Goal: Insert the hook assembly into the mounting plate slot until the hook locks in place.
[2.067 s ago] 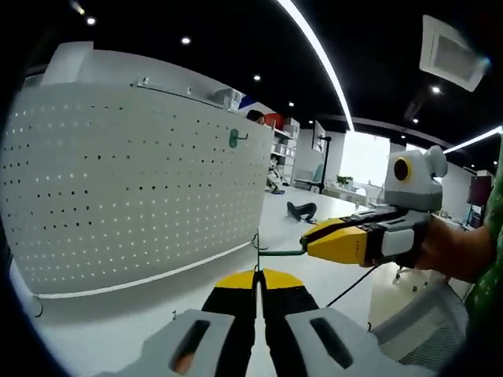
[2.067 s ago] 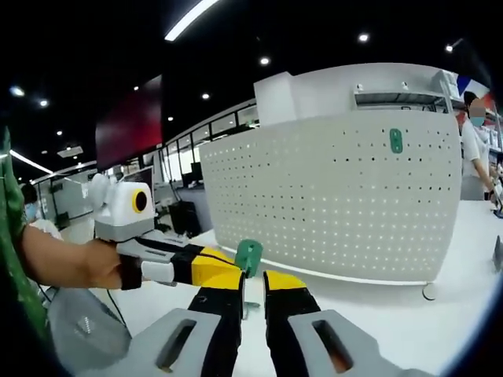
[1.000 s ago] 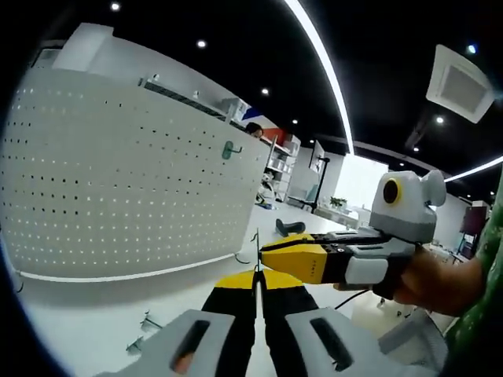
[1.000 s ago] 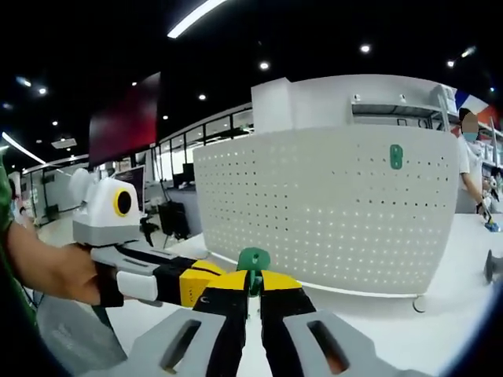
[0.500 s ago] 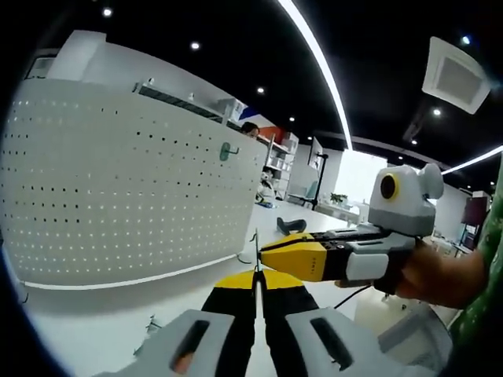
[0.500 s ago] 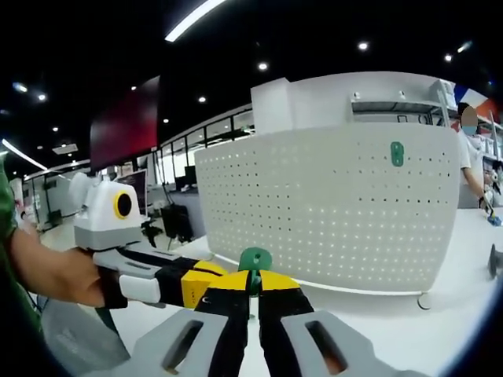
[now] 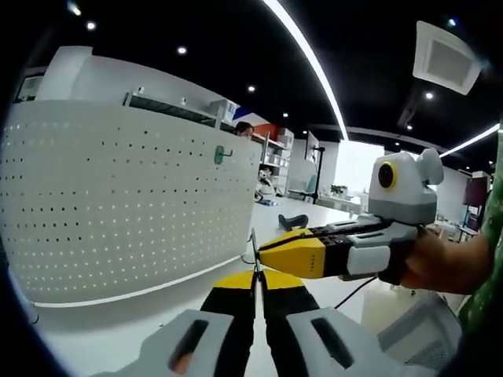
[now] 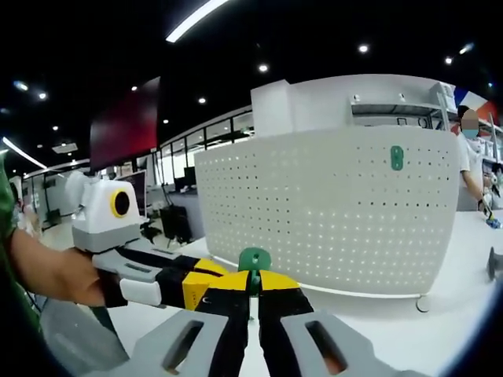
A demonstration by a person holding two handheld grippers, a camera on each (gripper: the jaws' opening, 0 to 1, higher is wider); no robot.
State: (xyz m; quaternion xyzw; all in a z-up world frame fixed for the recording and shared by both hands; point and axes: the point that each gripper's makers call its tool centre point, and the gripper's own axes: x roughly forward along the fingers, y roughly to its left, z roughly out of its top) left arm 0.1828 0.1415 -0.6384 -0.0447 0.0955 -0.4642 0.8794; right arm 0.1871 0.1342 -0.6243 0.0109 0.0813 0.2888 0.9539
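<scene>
Green hook assembly: held off the table, clamped between closed jaws of right gripper; its thin wire end is pinched by left gripper, jaws together. Grippers meet tip to tip. White perforated mounting plate stands upright on table beyond, w/ 2nd green hook seated near its upper right corner.

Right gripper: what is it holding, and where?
The right gripper is shut on the green plate, pinching its lower edge. The left gripper pinches the thin hook wire.
</scene>
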